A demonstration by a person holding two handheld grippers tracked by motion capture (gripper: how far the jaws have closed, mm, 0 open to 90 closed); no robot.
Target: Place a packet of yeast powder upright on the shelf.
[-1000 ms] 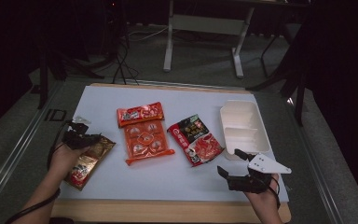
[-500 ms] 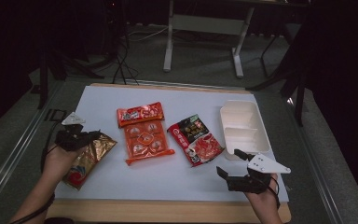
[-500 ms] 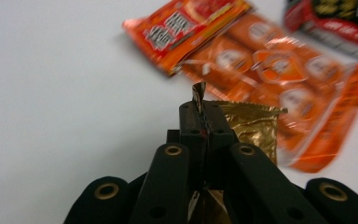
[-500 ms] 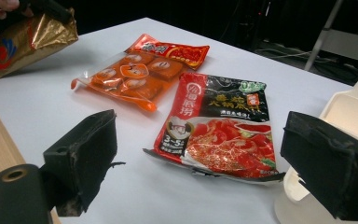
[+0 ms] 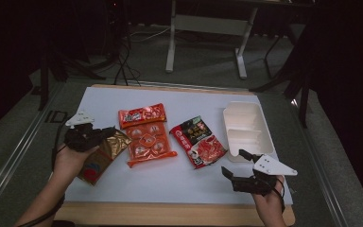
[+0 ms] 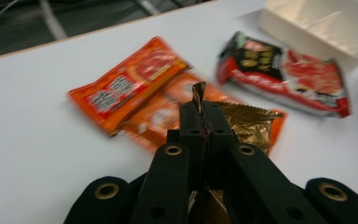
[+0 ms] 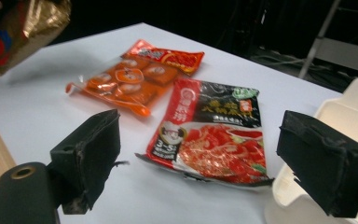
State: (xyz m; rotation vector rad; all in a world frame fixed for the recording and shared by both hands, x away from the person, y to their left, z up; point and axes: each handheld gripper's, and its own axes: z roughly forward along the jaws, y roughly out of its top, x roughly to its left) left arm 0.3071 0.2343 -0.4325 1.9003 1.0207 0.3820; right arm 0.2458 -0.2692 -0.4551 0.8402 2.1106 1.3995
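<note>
Now your left hand-held gripper (image 5: 105,134) is clamped on the top edge of the gold packet (image 5: 101,156), near the desk's (image 5: 179,182) left side, probably lifted. This thin hold may slip or tear. Your right hand-held gripper (image 5: 236,166) waits with jaws apart.

A dim lab or studio: beyond the left claw (image 5: 105,133), the white-topped bench (image 5: 189,99) stands on grey floor with trailing cables (image 5: 123,61) and a metal stand (image 5: 208,42).
</note>
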